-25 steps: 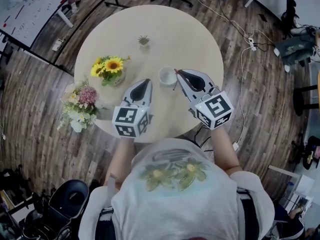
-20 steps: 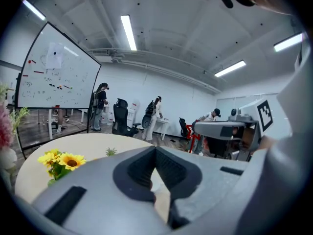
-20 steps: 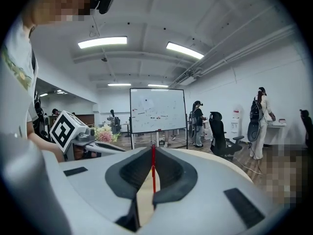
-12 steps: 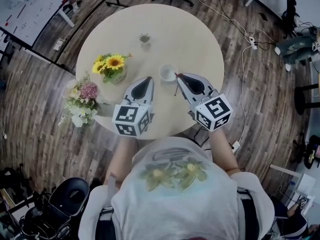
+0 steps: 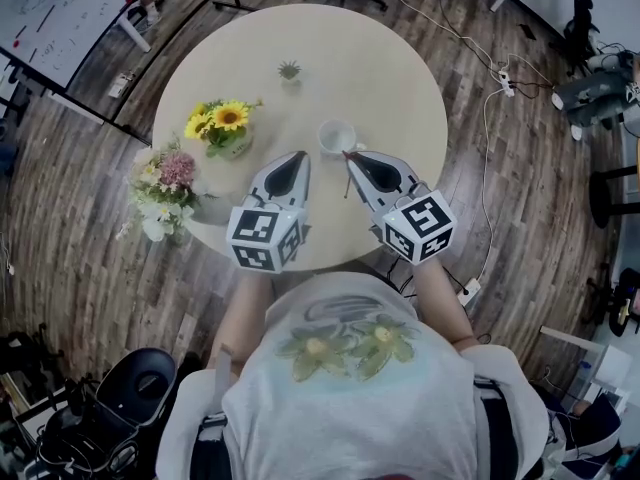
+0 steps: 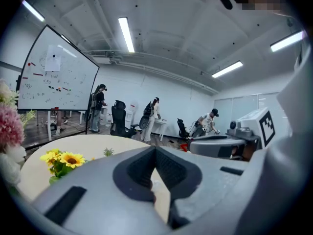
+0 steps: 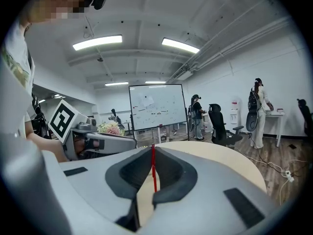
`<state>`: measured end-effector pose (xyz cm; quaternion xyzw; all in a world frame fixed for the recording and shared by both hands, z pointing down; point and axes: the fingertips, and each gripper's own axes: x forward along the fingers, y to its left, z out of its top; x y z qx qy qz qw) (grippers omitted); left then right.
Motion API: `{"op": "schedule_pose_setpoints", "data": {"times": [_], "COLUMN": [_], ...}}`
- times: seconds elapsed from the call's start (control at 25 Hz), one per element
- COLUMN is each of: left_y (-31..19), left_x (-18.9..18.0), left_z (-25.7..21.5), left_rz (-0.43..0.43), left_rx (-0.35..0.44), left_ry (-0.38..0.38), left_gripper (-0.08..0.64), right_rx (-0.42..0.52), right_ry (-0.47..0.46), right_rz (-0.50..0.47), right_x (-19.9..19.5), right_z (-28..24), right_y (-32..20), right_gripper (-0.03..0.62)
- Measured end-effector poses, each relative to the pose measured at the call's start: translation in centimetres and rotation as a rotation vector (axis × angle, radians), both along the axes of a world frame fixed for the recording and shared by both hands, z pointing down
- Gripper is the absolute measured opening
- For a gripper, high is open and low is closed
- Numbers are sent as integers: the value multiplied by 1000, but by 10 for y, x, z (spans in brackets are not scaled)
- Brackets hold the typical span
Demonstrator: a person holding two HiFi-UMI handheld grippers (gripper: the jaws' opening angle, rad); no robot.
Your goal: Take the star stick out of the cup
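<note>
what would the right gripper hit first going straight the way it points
Probably the white cup: in the head view the right gripper, shut on the star stick, points at it from close by; height is unclear.

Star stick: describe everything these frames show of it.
The star stick shows as a thin, straight red rod, plastic or painted wood by its look. It stands upright, pinched between the shut jaws of the right gripper, the only thing seen touching it. In the head view it hangs just on the person's side of the white cup, apparently clear of it, over the round table. No star end can be made out.
</note>
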<state>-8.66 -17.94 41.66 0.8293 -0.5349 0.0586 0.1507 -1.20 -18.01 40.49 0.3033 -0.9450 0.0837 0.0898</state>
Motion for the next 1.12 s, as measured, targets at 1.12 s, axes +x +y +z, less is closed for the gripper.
{"op": "schedule_pose_setpoints", "data": {"times": [1.12], "left_y": [43], "left_x": [5], "left_z": [3], "left_rz": [-2], "left_rx": [0], "left_ry": [-1], "left_gripper": [2], "right_rx": [-44], "right_ry": [-2], "right_rz": [-15], "right_x": [2], "right_z": [12], "right_y": [47], "right_gripper": [32]}}
